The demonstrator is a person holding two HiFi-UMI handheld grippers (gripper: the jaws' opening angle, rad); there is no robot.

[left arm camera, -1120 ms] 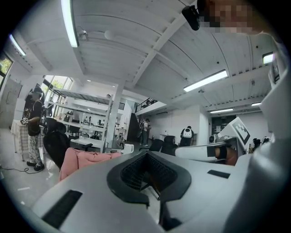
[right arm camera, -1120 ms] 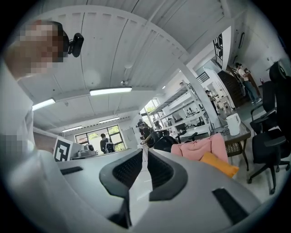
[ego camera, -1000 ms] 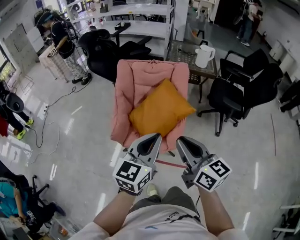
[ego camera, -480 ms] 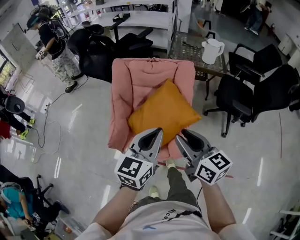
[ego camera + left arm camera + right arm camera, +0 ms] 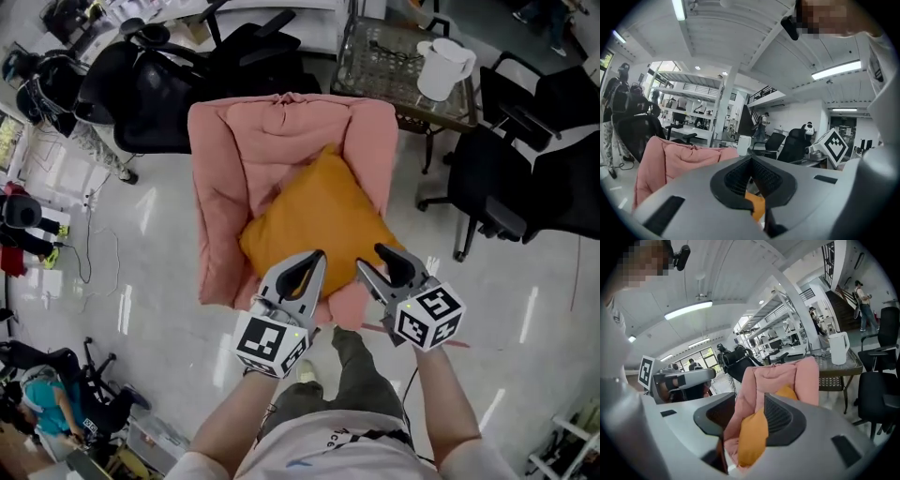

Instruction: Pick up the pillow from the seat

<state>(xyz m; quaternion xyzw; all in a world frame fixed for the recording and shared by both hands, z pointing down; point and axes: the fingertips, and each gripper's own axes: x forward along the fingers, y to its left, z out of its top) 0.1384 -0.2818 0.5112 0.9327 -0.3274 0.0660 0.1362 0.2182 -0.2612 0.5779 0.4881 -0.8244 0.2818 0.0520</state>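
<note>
An orange pillow (image 5: 319, 225) lies tilted on the seat of a pink padded chair (image 5: 234, 159). Both grippers hover at the seat's front edge, just short of the pillow's near corner. My left gripper (image 5: 312, 259) is shut with nothing in it; in the left gripper view its pads (image 5: 761, 178) meet, with a sliver of the pillow (image 5: 757, 206) showing below them. My right gripper (image 5: 389, 258) has its jaws opening. In the right gripper view (image 5: 749, 411) the pillow (image 5: 752, 437) and the chair (image 5: 783, 376) show through the gap, and the pads touch neither.
Black office chairs stand to the right (image 5: 525, 159) and behind the pink chair (image 5: 178, 84). A glass-topped table (image 5: 394, 66) at the back right carries a white kettle (image 5: 445, 67). Cables trail on the shiny floor at left (image 5: 89, 244). My own legs (image 5: 352, 366) are below the grippers.
I have stepped closer to the pink chair, so both grippers now reach the pillow's front corner. The right gripper's jaws have parted from shut. The left gripper stays shut.
</note>
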